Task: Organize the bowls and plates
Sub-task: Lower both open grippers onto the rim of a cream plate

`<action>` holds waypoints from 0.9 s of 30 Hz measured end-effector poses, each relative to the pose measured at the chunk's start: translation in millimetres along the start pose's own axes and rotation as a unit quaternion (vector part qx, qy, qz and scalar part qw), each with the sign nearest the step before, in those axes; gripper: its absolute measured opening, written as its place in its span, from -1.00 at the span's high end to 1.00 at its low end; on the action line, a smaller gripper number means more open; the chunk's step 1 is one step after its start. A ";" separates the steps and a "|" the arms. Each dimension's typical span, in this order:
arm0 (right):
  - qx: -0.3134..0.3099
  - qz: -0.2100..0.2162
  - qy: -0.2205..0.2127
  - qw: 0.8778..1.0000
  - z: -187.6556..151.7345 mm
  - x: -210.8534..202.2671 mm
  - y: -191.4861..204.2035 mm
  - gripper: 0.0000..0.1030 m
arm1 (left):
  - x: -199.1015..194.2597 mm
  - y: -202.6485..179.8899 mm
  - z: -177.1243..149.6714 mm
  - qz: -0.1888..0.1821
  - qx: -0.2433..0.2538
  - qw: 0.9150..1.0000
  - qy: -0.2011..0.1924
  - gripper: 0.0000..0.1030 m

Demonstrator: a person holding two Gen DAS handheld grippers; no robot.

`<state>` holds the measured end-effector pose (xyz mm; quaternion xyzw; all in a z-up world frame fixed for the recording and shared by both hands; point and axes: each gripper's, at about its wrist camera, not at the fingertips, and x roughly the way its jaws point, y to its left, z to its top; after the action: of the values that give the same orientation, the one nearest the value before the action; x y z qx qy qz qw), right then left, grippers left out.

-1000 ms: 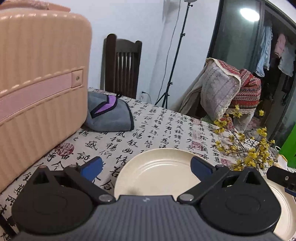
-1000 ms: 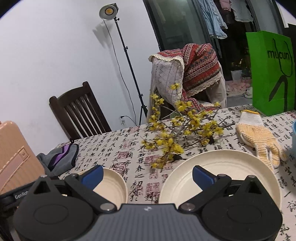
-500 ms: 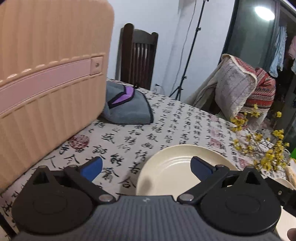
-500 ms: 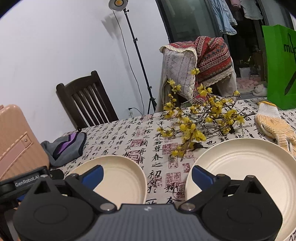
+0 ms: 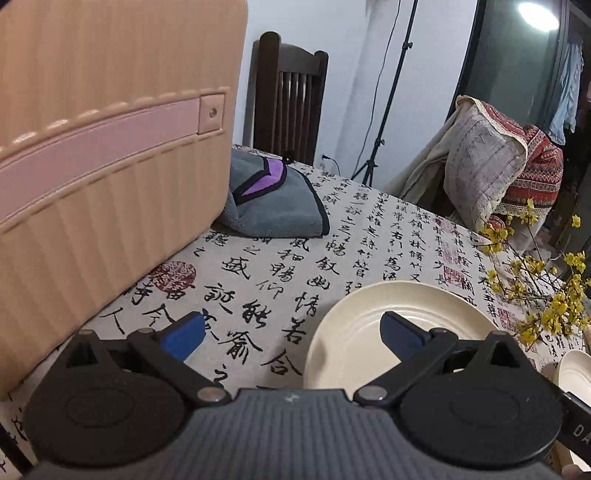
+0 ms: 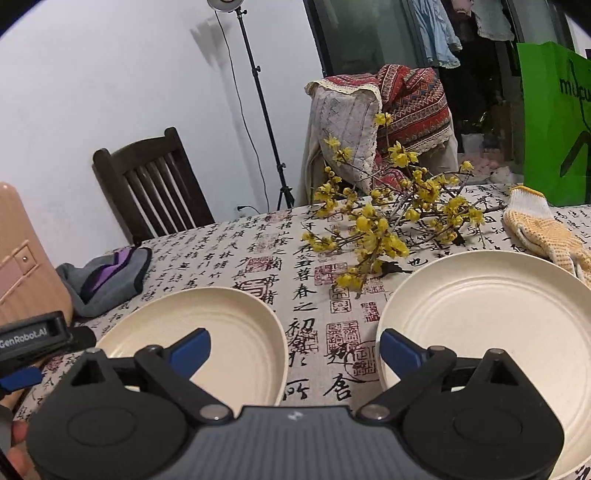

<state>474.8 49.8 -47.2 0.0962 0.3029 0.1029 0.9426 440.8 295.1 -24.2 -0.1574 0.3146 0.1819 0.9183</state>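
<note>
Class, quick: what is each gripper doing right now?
Left gripper: open, holding nothing.
Right gripper: open, holding nothing, jaws just narrowed slightly.

Brightness: even indoor light, moderately bright, colours clear.
Sources: a round studio lamp on a black tripod stand [image 6: 224, 3] glows at the top of the right wrist view; a white ceiling light reflected in the dark glass door [image 5: 538, 14] blooms in the left wrist view.
Shadows: the stand throws a soft grey shadow on the white wall [image 6: 110, 92]; soft shading under the cream round plates [image 6: 236, 332].
Distortion: strong fisheye bending, dark vignette in the corners.
Focus: the peach ribbed suitcase [image 5: 92, 166] looks soft and smeared; the calligraphy-printed tablecloth [image 5: 295, 266] reads sharp.
</note>
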 end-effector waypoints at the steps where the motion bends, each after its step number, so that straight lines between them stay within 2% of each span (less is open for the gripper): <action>1: 0.001 -0.003 0.001 1.000 -0.2 0.8 -0.8 -0.85 | 1.5 0.1 0.1 -0.002 0.000 1.000 0.003 -1.00; 10: 0.012 -0.020 0.005 1.000 -3.1 8.1 -10.2 -0.70 | 5.1 -2.1 -1.2 -0.009 0.010 1.000 0.012 -0.99; 14: 0.006 -0.019 0.000 1.000 -2.7 7.6 -9.3 -0.62 | 5.7 -4.2 -2.2 -0.010 0.015 1.000 0.016 -0.92; 21: 0.014 0.005 -0.027 1.000 3.6 -2.7 -11.7 -0.50 | 6.1 -5.9 -2.5 -0.004 0.018 1.000 0.015 -0.86; 25: 0.005 0.026 -0.016 1.000 3.8 -0.1 -6.7 -0.32 | 5.2 -6.6 -2.3 -0.004 0.020 1.000 0.015 -0.83; 27: -0.003 0.026 -0.011 1.000 1.4 2.7 -2.0 -0.32 | 4.8 -6.8 -2.0 -0.003 0.021 1.000 0.014 -0.78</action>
<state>478.0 48.4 -48.0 0.1029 0.2891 0.1273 0.9432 446.2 289.3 -27.6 -0.1411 0.3310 0.1705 0.9173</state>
